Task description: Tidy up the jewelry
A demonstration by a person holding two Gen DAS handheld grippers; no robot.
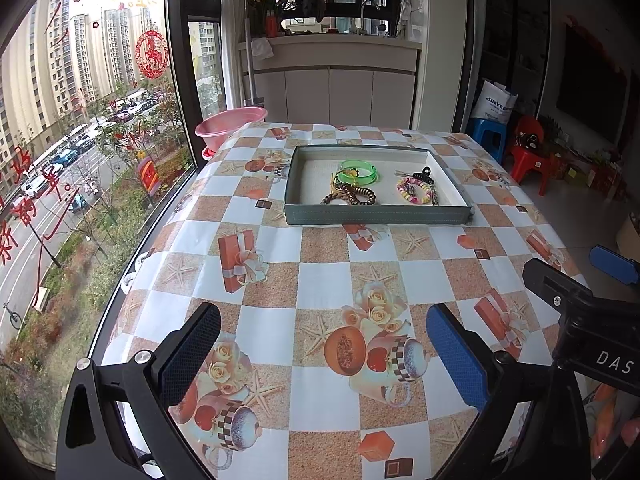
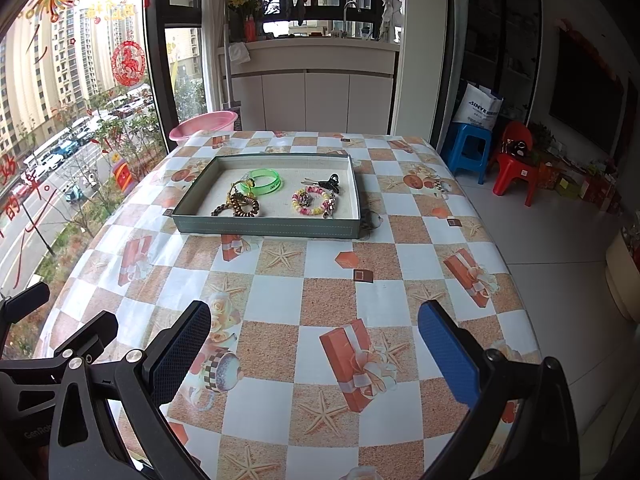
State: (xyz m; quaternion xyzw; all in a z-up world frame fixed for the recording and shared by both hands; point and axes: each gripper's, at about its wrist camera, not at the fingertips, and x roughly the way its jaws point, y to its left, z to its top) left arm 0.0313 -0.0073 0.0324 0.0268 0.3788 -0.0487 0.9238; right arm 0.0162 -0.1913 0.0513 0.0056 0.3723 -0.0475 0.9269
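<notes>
Holding both tools above the near end of the table (image 2: 320, 280), you kept the left gripper (image 1: 322, 354) and the right gripper (image 2: 314, 354) spread apart and empty. The jewelry, a green bangle (image 2: 262, 182), a beaded bracelet (image 2: 313, 201) and a dark coiled band (image 2: 244, 205), lay inside the tray (image 2: 264, 229) at the far end.

Table covering (image 2: 320, 280): glossy, smooth, plastic-looking sheet, printed in checks; window glare is reflected along its left side.
Tray (image 2: 264, 228): matt grey-green walls with a stitched line; pale, matt lining.
Bangle (image 2: 266, 182): translucent green plastic, glossy.
Beaded bracelet (image 2: 314, 200): small shiny pastel beads.
Coiled hair tie (image 2: 244, 204): brown, glossy plastic spiral.
Hair claw (image 2: 332, 182): black, smooth plastic.
Left gripper (image 1: 320, 360) and right gripper (image 2: 316, 354): matt black frames, silver metal screws, blue fine-textured finger pads (image 2: 448, 356).
Basin (image 2: 204, 124): pink plastic, smooth.
</notes>
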